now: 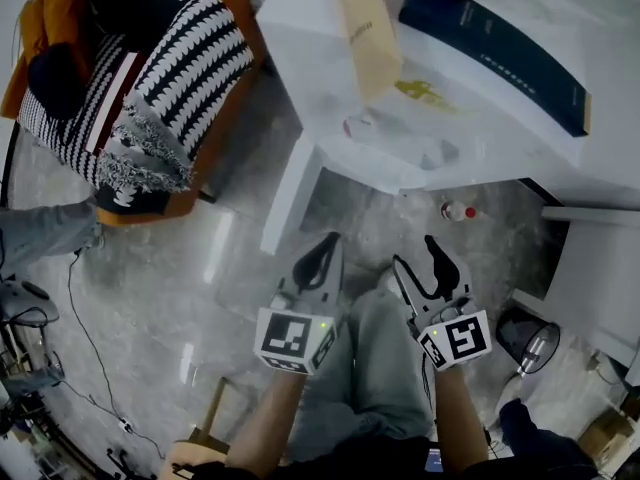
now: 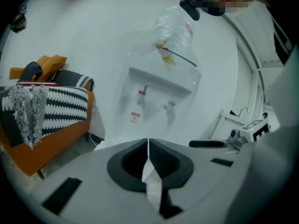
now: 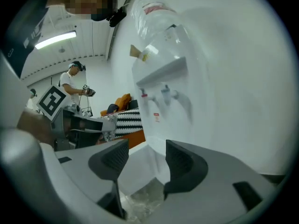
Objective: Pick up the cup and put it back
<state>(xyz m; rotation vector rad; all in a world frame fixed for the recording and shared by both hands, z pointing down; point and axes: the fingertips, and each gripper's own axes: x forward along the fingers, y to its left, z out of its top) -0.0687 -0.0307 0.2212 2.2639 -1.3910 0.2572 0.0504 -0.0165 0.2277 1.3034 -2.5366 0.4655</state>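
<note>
Your grey, black-padded left tongs [image 1: 326, 246] are clenched. In the left gripper view [image 2: 148, 146] the two pads meet along a thin line with nothing caught between them. Your matching right tongs [image 1: 415, 250] stand released, and in the right gripper view [image 3: 145, 153] only floor and white surface show through the gap between the pads. Both pairs hang low in front of you, side by side over your grey-trousered knee [image 1: 375, 368], pointing towards 12 o'clock.

Beneath them is the glossy grey stone floor [image 1: 180, 288]. At about 1 o'clock from the right tongs, a small red-and-white object [image 1: 458, 211] lies on that floor, too small to identify.

Further out at 12 o'clock is the white table [image 1: 310, 28]. It carries a long beige flat pack [image 1: 365, 28], a crumpled clear plastic bag with yellow print [image 1: 420, 118] and a dark blue book-shaped box [image 1: 495, 53]. At 10 o'clock is the orange armchair [image 1: 225, 158], draped with a black-and-white patterned blanket [image 1: 170, 78].

Both gripper views show, blurred, a white water dispenser with a red tap and a blue tap [image 2: 159, 92] straight ahead.

I cannot make out the cup in any view, so I cannot tell where it lies relative to the tongs.
</note>
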